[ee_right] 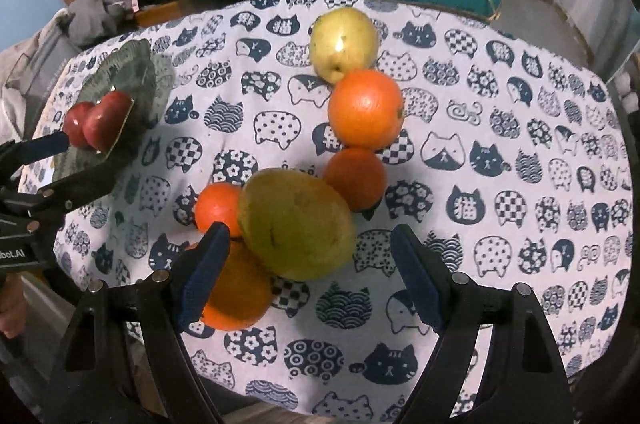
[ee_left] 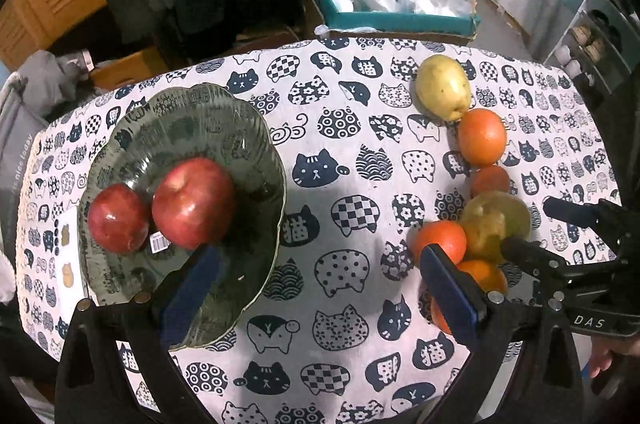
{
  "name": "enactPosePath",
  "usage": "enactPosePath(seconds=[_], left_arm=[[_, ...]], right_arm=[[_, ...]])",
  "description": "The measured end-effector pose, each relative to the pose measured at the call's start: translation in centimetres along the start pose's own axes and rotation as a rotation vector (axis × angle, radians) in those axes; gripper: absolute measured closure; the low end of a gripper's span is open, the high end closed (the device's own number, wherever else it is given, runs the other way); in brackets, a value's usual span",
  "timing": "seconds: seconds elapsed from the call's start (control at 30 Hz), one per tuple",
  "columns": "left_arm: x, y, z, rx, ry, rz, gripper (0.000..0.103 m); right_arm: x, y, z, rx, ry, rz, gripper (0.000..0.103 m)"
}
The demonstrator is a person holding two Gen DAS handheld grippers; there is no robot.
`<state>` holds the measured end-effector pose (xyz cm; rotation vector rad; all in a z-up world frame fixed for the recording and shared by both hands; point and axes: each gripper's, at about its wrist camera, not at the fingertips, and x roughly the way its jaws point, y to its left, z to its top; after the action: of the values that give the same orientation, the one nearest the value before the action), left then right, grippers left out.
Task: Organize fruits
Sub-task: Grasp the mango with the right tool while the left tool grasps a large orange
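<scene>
A dark glass bowl (ee_left: 256,152) on the left holds two red apples (ee_left: 192,202). On the right lies a row of fruit: a yellow pear (ee_right: 344,42), a big orange (ee_right: 366,108), smaller oranges (ee_right: 354,176) and a near yellow-green pear (ee_right: 296,224). My left gripper (ee_left: 320,264) is open and empty, just in front of the bowl. My right gripper (ee_right: 308,256) is open, its fingers on either side of the near pear, not closed on it. It also shows in the left wrist view (ee_left: 560,224), where the near pear (ee_left: 496,224) is blurred.
The table has a white cloth with navy cat prints (ee_left: 344,304). A teal box with plastic bags (ee_left: 400,16) stands behind the table. Clothes and a grey bag (ee_left: 40,92) lie at the far left. A label card (ee_left: 66,256) lies left of the bowl.
</scene>
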<state>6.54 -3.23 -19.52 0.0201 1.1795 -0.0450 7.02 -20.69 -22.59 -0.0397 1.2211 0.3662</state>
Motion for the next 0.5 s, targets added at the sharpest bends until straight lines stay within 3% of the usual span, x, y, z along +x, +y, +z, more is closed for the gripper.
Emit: enactPosePath(seconds=[0.4,0.5], left_arm=[[0.9,0.0,0.0,0.009,0.017,0.001,0.002],[1.0,-0.1,0.0,0.006,0.019,-0.005,0.002]], right_arm=[[2.8,0.0,0.2,-0.011,0.024,0.038,0.02],[3.4,-0.5,0.2,0.012,0.028,0.073,0.026]])
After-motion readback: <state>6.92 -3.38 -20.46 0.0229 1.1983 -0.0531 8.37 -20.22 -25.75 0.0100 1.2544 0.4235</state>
